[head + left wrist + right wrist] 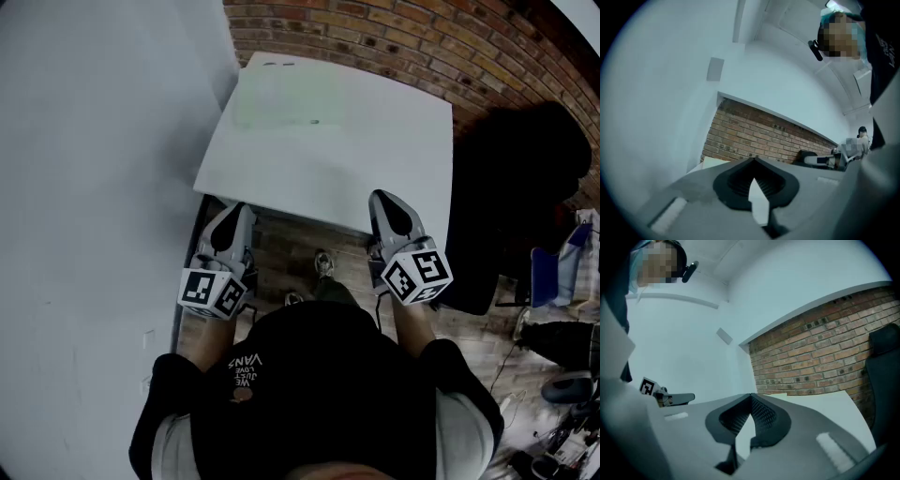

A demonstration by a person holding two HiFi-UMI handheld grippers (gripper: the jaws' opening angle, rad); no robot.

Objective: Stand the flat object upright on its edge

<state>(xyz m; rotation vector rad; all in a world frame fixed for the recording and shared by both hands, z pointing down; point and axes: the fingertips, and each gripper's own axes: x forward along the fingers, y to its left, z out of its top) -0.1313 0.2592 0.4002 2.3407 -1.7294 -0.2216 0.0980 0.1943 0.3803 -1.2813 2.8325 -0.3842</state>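
A pale green flat sheet (286, 98) lies flat at the far left of the white table (375, 178). My left gripper (234, 208) is shut with nothing in it and hangs at the table's near edge, well short of the sheet. My right gripper (380, 197) is also shut and empty, over the near edge further right. In the left gripper view the left gripper (752, 159) shows its jaws closed tip to tip, pointing level at the brick wall. In the right gripper view the right gripper (751, 394) is likewise closed, with the table top (820, 401) just beyond it.
A brick wall (394, 42) runs behind the table and a white wall (94, 141) stands close on the left. A black chair (525, 169) is at the table's right side. Bags and cables (562, 375) lie on the floor at the lower right.
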